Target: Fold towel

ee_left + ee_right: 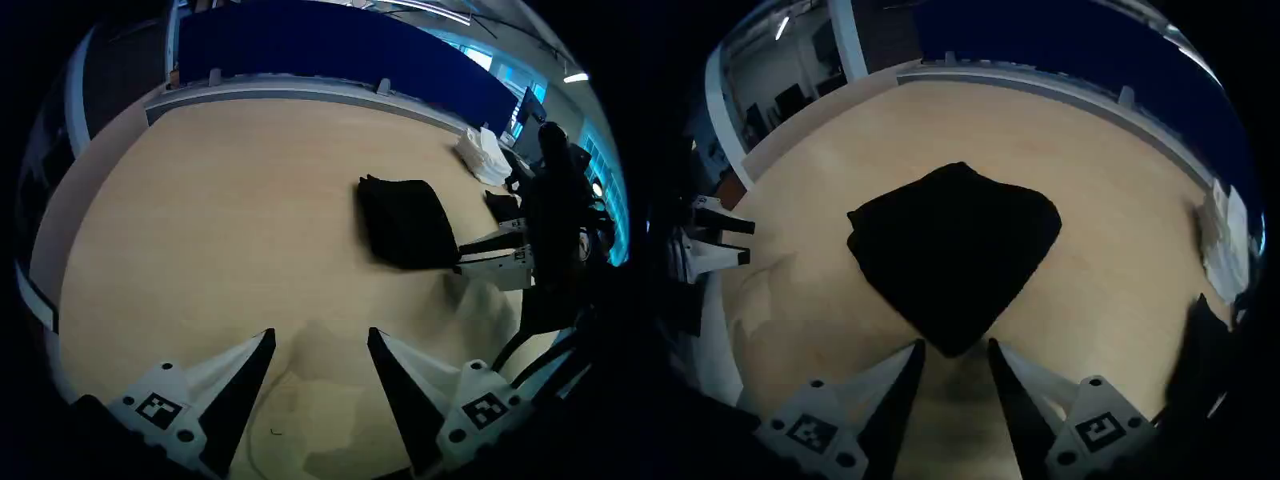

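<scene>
A black towel [404,220] [956,248] lies folded into a thick, flat bundle on the light wooden table [224,208] [1120,264]. My right gripper [954,346] is open, and the towel's near corner lies just between its fingertips. From the left gripper view, the right gripper [462,260] shows at the towel's right edge with its fingers apart, held by a person in dark clothing. My left gripper [320,340] is open over bare table, well short of the towel. In the right gripper view, the left gripper [748,240] sits far left, away from the towel.
A stack of white towels [484,154] [1228,240] rests near the table's far corner, with a dark cloth [502,205] beside it. A blue partition [336,48] runs along the table's back edge. Bare wood spreads left of the towel.
</scene>
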